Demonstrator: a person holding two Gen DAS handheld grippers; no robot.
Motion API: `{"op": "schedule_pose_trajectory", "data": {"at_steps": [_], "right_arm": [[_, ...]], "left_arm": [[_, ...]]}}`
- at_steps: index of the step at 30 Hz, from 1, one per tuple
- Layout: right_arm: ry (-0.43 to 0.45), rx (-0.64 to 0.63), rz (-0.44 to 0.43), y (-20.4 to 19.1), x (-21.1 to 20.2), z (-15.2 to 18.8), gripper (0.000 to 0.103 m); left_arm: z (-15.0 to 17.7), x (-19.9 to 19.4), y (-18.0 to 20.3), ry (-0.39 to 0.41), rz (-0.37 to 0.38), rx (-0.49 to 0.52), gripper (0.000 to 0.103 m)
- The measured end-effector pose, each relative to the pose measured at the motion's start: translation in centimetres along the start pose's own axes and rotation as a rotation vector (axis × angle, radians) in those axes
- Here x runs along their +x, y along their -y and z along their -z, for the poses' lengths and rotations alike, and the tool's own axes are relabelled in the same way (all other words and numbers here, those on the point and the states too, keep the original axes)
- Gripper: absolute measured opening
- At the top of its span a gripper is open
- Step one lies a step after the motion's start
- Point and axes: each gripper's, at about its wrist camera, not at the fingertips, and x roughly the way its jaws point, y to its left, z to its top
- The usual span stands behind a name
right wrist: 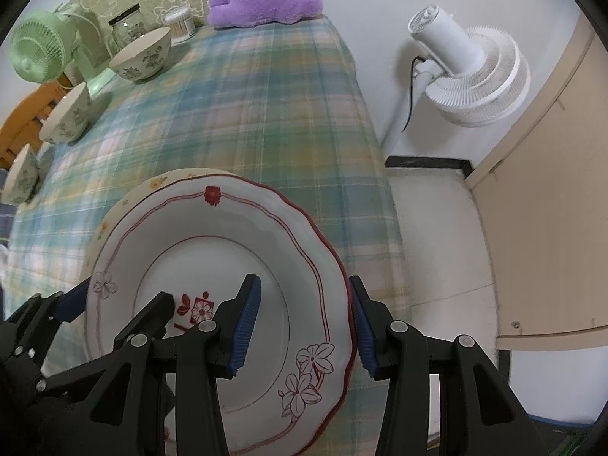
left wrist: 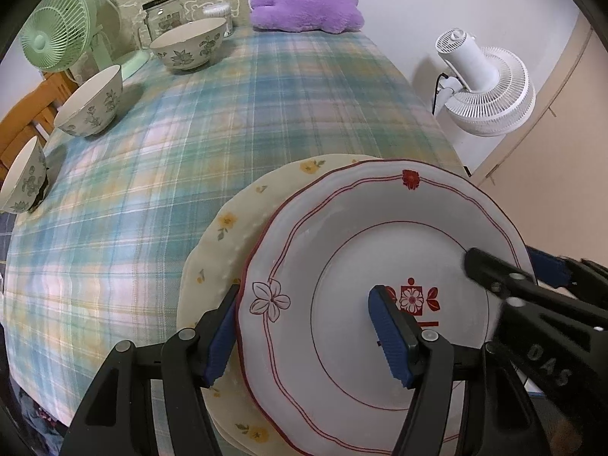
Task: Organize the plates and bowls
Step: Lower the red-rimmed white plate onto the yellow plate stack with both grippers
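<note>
Only readable text: "DAS", raised letters on the black arm of the right hand-held gripper (left wrist: pixel 501 266), near right in the left wrist view. Label on the far-left glass jar (left wrist: pixel 164 15) too blurred to read.

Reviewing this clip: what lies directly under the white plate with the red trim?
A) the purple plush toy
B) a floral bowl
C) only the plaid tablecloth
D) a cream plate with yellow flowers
D: the white plate sits on a cream plate with yellow flowers, whose rim sticks out on one side in both views; the bowls stand apart on the far side of the tablecloth.
</note>
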Motion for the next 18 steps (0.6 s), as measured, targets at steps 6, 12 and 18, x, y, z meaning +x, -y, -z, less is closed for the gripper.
{"op": "schedule_pose_trajectory", "data": {"at_steps": [6,12,18], "right_arm": [[0.018,0.001,-0.043,1.2,-1.2,0.0,0.026],[0.020,-0.026,-0.049,1.0,-0.8,-0.1,0.025],[-0.003,-0.030,-0.079,0.6,0.1,-0.1,0.025]], "left_arm": [[0.0,-0.1,0.3,0.011,-0.037,0.008,0.068],[0.0,-0.2,0.5,0.019,-0.080,0.013,0.067],[0.0,-0.5,0.0,0.025,-0.108,-0.014,0.066]]}}
